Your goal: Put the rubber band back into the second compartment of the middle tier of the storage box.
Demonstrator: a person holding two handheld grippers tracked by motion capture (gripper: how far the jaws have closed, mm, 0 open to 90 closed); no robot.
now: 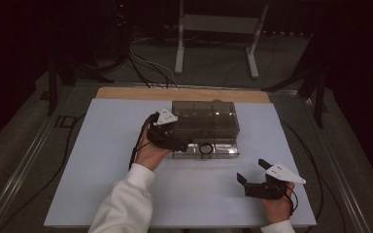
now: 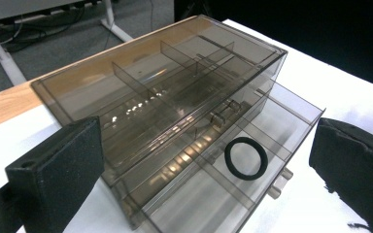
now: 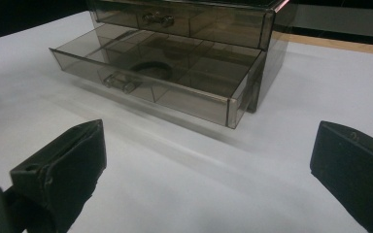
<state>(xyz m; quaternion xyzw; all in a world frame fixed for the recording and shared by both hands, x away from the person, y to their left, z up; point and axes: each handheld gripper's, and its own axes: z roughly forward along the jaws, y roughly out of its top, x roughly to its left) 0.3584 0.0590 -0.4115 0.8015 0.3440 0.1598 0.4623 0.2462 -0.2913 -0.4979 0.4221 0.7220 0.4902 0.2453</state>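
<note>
The black rubber ring (image 2: pixel 245 158) already lies flat in a compartment of the pulled-out lower drawer (image 2: pixel 209 194) of the smoky transparent plastic organiser box (image 1: pixel 204 121), just ahead of and between the jaws of the left gripper (image 1: pixel 175 141), which stand wide apart with nothing gripped. The right gripper (image 1: pixel 252 174) rests on the white tabletop (image 1: pixel 102 170), jaws spread and empty, the box well ahead of it. To my eye the placing is done and only pushing the drawer shut remains.

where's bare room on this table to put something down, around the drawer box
Widest free patch: the white tabletop left of the drawer box, out to the table edge. Also free: the strip right of the box, and the front middle between the two hand-held grippers. Crowded: the open bottom drawer holding the black ring, with the left hand-held gripper beside it.
</note>
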